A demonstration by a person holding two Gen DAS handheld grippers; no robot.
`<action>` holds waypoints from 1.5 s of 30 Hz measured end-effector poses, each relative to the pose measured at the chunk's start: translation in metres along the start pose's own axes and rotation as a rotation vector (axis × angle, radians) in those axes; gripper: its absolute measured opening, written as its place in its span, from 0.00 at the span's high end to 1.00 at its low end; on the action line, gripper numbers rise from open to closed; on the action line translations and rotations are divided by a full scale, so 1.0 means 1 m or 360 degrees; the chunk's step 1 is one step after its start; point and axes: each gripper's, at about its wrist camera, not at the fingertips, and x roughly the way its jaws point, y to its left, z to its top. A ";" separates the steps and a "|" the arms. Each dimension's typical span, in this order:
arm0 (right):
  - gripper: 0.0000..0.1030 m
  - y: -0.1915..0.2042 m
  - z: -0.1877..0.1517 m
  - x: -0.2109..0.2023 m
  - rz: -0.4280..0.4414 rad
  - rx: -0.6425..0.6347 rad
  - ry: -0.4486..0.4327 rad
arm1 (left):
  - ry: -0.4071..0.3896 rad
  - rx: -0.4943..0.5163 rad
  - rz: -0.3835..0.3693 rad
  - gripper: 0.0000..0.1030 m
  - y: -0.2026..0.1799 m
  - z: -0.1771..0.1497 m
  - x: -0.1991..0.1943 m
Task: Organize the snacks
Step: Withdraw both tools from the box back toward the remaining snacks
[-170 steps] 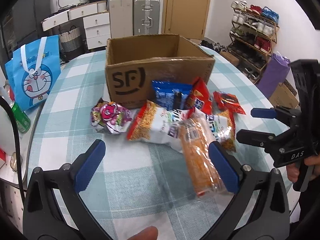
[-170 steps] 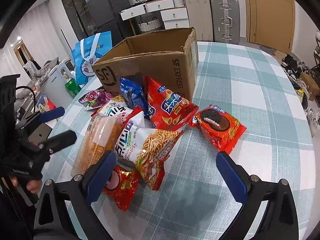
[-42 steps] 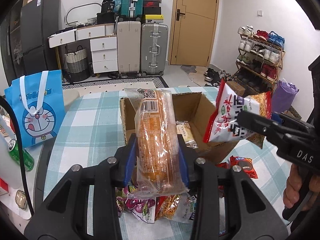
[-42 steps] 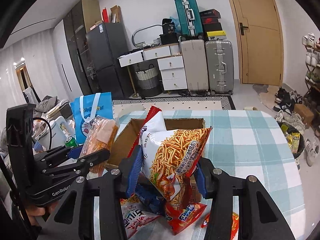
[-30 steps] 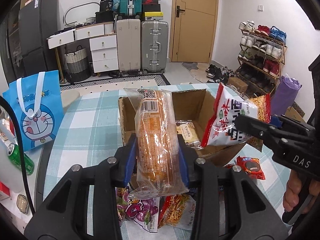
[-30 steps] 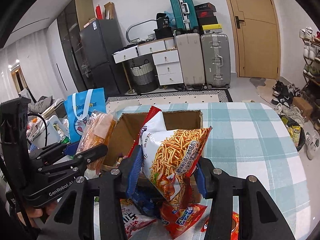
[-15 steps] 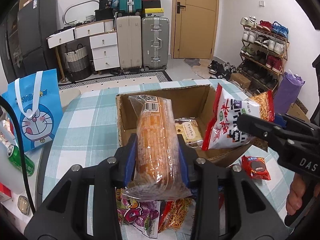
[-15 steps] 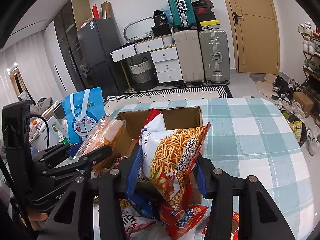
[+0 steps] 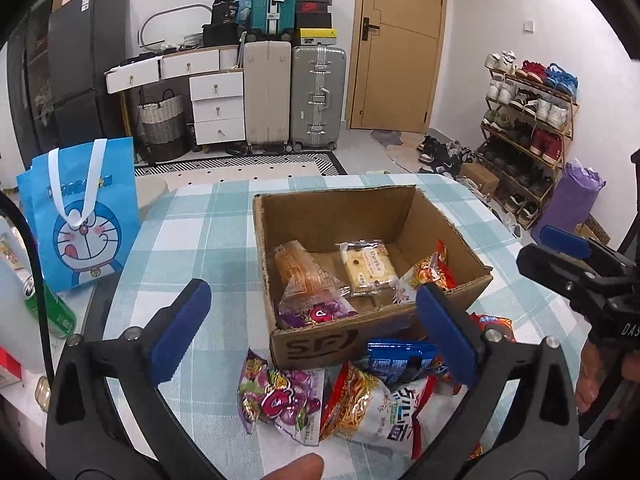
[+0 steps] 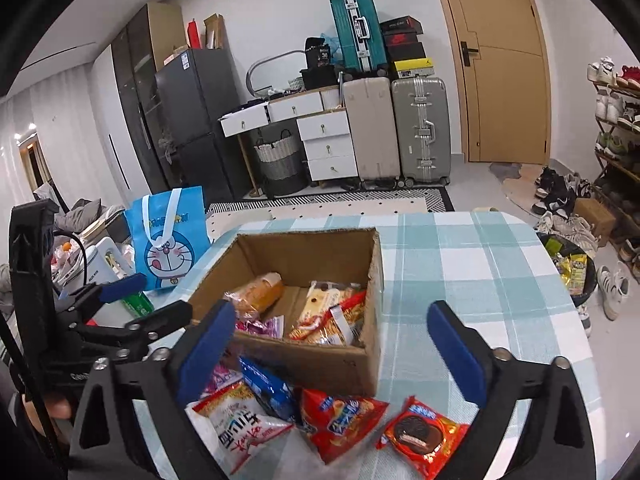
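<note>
room, l to r: blue doraemon bag (image 9: 82,216) stands at the table's left edge w/ a green can (image 9: 54,308) lying just beside it. behind, a dark fridge (image 10: 192,120), white drawers (image 9: 216,104) w/ a woven basket (image 9: 162,128) under, then a beige suitcase (image 9: 267,94) and a silver suitcase (image 9: 318,96) side by side, teal suitcase (image 10: 354,32) stacked above. wooden door (image 9: 394,44) is shut. shoe rack (image 9: 528,120) along the right wall, purple roll (image 9: 568,200) near it.

surface: round table w/ teal-and-white check cloth (image 9: 192,232). cardboard box (image 9: 440,216) sits mid-table, open top. inside it, l to r: bread pack (image 9: 298,270) w/ a purple snack pack (image 9: 316,314) at its near end, a pale cake pack (image 9: 366,264), and the noodle-snack bag (image 9: 430,272) against the right wall.

in front of the box on the cloth: purple candy bag (image 9: 278,398), white-and-orange stick-snack bag (image 9: 376,412), blue pack (image 10: 268,392), red chip bag (image 10: 340,418), red cookie pack (image 10: 426,436) – loose pile, most touching.

left gripper (image 9: 316,332) is spread wide, nothing btwn its blue pads, hanging over the box's near-left part. right gripper (image 10: 330,344) also spread wide and empty, above the box's near wall.
</note>
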 end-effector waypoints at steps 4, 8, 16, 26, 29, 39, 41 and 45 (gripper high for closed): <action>0.01 -0.009 -0.008 -0.008 -0.0016 0.0006 0.0023 | 0.0038 -0.0030 0.0003 0.01 0.008 -0.012 -0.008; 0.00 -0.014 -0.016 -0.010 -0.0032 0.0009 0.0062 | 0.0058 -0.0044 0.0031 0.01 0.014 -0.023 -0.014; 0.00 -0.024 -0.034 -0.012 -0.0081 0.0017 0.0118 | 0.0115 -0.0086 0.0041 0.01 0.022 -0.043 -0.020; 0.00 -0.036 -0.059 -0.014 -0.0170 0.0046 0.0213 | 0.0196 -0.0171 0.0083 0.01 0.037 -0.071 -0.017; 0.00 -0.037 -0.065 -0.012 -0.0170 0.0043 0.0236 | 0.0226 -0.0204 0.0095 0.01 0.042 -0.079 -0.013; 0.00 -0.040 -0.089 -0.003 -0.0212 0.0025 0.0335 | 0.0281 -0.0236 0.0105 0.01 0.050 -0.099 -0.002; 0.00 -0.044 -0.092 -0.001 -0.0223 0.0040 0.0349 | 0.0282 -0.0231 0.0103 0.01 0.050 -0.101 -0.002; 0.00 -0.051 -0.100 0.002 -0.0245 0.0070 0.0392 | 0.0293 -0.0231 0.0090 0.01 0.049 -0.105 -0.003</action>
